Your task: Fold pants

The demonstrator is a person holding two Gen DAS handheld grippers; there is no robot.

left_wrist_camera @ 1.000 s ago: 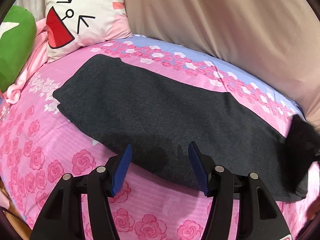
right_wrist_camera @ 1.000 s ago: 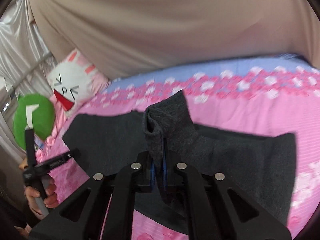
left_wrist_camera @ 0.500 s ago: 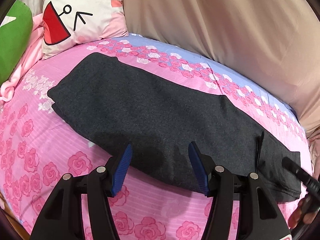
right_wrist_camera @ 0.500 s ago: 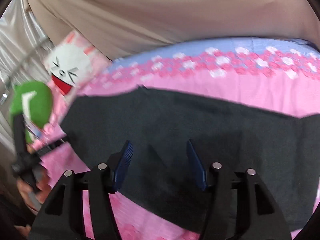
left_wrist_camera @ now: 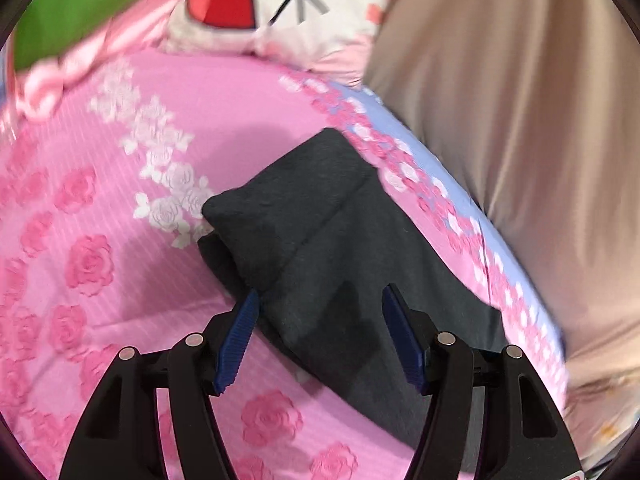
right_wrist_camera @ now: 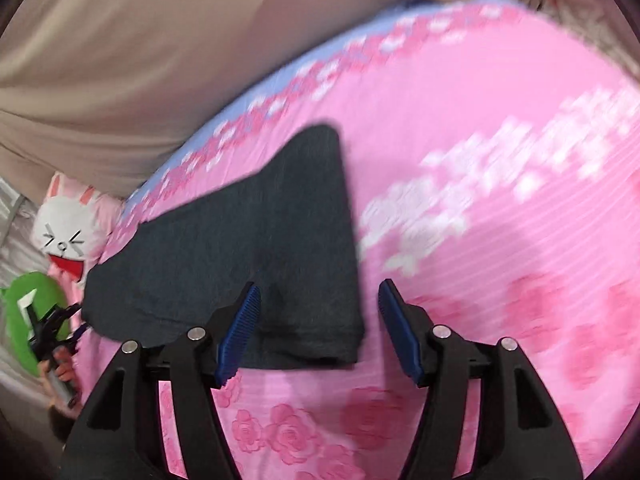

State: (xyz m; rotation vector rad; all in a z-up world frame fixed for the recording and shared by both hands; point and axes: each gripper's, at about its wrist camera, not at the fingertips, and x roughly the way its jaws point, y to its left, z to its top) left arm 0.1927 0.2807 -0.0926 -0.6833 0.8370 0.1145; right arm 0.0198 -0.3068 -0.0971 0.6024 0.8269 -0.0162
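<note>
Bed sheet (left_wrist_camera: 100, 208): pink, printed with roses, is lying under everything I am looking at; a lilac band with pink and white flowers is running along its far edge.
Curtain (left_wrist_camera: 520, 120): beige cloth is hanging just behind that far edge, filling the right of my left view and the top of my right view.
Pants (left_wrist_camera: 332, 256): dark grey, are lying flat on the sheet as one long strip. In my left view one end is showing stacked layers with a seam line crossing the top one; in my right view (right_wrist_camera: 280, 240) the other end is finishing in a straight hem near my fingers.
Cartoon pillow (left_wrist_camera: 288, 4): white with a red mouth, is sitting at the head of the bed, well apart from the pants.
Green cushion (left_wrist_camera: 80, 4): is leaning beside the cartoon pillow, blurred.
Left gripper (left_wrist_camera: 320, 340): I am holding it with its jaws spread wide and nothing between them, hovering over the near edge of the pants; whether a pad is touching the cloth I cannot tell.
Right gripper (right_wrist_camera: 318, 332): I am holding it wide open too, gripping nothing, its blue pads either side of the hem corner.
</note>
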